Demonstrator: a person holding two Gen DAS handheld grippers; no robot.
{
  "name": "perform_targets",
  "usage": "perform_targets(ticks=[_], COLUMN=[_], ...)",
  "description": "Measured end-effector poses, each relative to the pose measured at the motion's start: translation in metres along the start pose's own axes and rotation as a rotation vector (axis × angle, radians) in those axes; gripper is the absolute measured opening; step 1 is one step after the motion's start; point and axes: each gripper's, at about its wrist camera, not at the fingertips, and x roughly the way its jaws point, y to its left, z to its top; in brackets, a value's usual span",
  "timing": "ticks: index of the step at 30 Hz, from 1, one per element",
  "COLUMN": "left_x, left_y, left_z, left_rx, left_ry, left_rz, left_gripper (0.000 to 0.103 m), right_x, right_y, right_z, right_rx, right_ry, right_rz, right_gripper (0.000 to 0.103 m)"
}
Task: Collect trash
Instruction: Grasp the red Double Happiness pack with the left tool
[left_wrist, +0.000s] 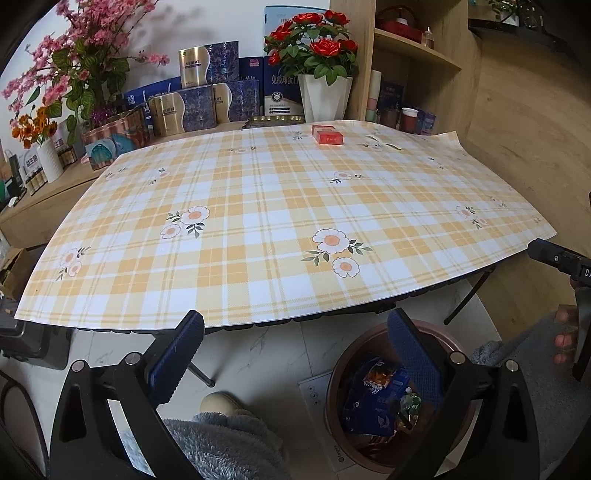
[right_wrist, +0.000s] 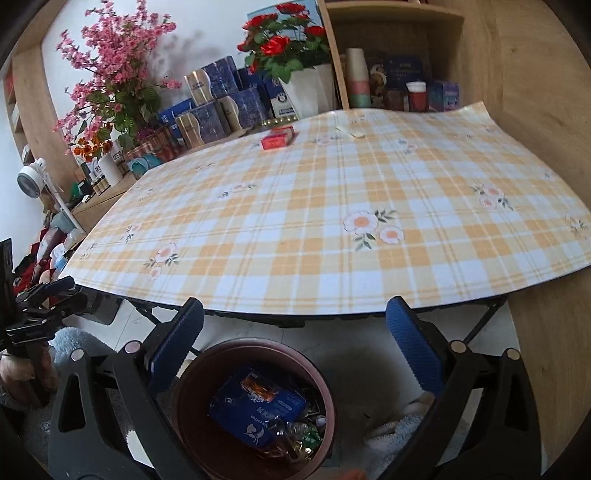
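On the floor in front of the table stands a brown round bin (left_wrist: 356, 341) (right_wrist: 255, 347). It holds blue wrappers (left_wrist: 369, 406) (right_wrist: 258, 410) and crumpled foil. My left gripper (left_wrist: 295, 350) is open and empty over the table's near edge, left of the bin. My right gripper (right_wrist: 295, 347) hangs open above the bin with nothing between its fingers. A red packet (left_wrist: 328, 136) (right_wrist: 277, 139) lies at the far side of the checked tablecloth (left_wrist: 258, 221) (right_wrist: 314, 229). Small pale paper scraps (left_wrist: 384, 143) (right_wrist: 351, 131) lie to its right.
Flower vases (left_wrist: 325, 98), blue and gold boxes (left_wrist: 192, 110) and a wooden shelf (left_wrist: 417, 55) line the table's far edge. Folding table legs (left_wrist: 469, 295) stand by the bin. A person's fleece-clad legs and a slipper (left_wrist: 221, 402) are on the floor near the bin.
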Motion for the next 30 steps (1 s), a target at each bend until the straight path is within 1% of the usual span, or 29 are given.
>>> perform_targets(ticks=[3, 5, 6, 7, 9, 11, 15, 17, 18, 19, 20, 22, 26, 28, 29, 30], left_x=[0.003, 0.007, 0.009, 0.012, 0.018, 0.026, 0.061, 0.094, 0.11, 0.123, 0.146, 0.189, 0.265, 0.301, 0.313, 0.328], left_y=[0.002, 0.006, 0.007, 0.007, 0.005, -0.002, -0.021, -0.032, -0.035, -0.038, -0.042, -0.049, -0.055, -0.06, -0.061, -0.063], left_z=[0.004, 0.012, 0.018, 0.024, 0.046, 0.076, 0.144, 0.183, 0.198, 0.211, 0.23, 0.262, 0.306, 0.322, 0.326, 0.33], left_rx=[-0.017, -0.044, -0.056, -0.066, -0.08, -0.076, -0.061, -0.064, -0.067, -0.071, -0.069, -0.062, -0.088, -0.094, -0.095, -0.097], left_ry=[0.007, 0.016, 0.022, 0.028, 0.035, 0.019, 0.022, 0.037, 0.044, 0.047, 0.055, 0.062, 0.111, 0.131, 0.14, 0.153], left_rz=[-0.014, -0.034, -0.043, -0.058, -0.081, -0.109, -0.136, -0.163, -0.161, -0.156, -0.15, -0.115, -0.08, -0.046, -0.025, -0.004], left_gripper=[0.097, 0.097, 0.097, 0.097, 0.097, 0.097, 0.097, 0.097, 0.097, 0.097, 0.097, 0.097, 0.097, 0.097, 0.097, 0.097], right_x=[0.004, 0.008, 0.009, 0.01, 0.012, 0.017, 0.03, 0.038, 0.043, 0.048, 0.052, 0.06, 0.075, 0.083, 0.086, 0.09], right_y=[-0.009, -0.016, -0.017, -0.017, -0.014, -0.016, -0.031, -0.042, -0.049, -0.055, -0.061, -0.073, -0.095, -0.105, -0.109, -0.117], right_z=[0.001, 0.007, 0.01, 0.014, 0.026, 0.041, 0.073, 0.088, 0.098, 0.105, 0.112, 0.122, 0.139, 0.144, 0.145, 0.149], right_rx=[0.029, 0.039, 0.028, 0.005, -0.068, -0.117, -0.108, -0.083, -0.067, -0.058, -0.045, -0.018, -0.007, -0.011, -0.007, 0.002], right_ry=[-0.002, 0.017, 0.026, 0.024, 0.01, 0.001, -0.012, -0.02, -0.023, -0.026, -0.025, -0.016, 0.012, 0.03, 0.039, 0.048], right_rz=[0.014, 0.069, 0.078, 0.057, -0.01, -0.043, -0.066, -0.072, -0.08, -0.09, -0.101, -0.105, -0.125, -0.147, -0.15, -0.147], right_gripper=[0.097, 0.097, 0.097, 0.097, 0.097, 0.097, 0.097, 0.097, 0.097, 0.097, 0.097, 0.097, 0.097, 0.097, 0.096, 0.093])
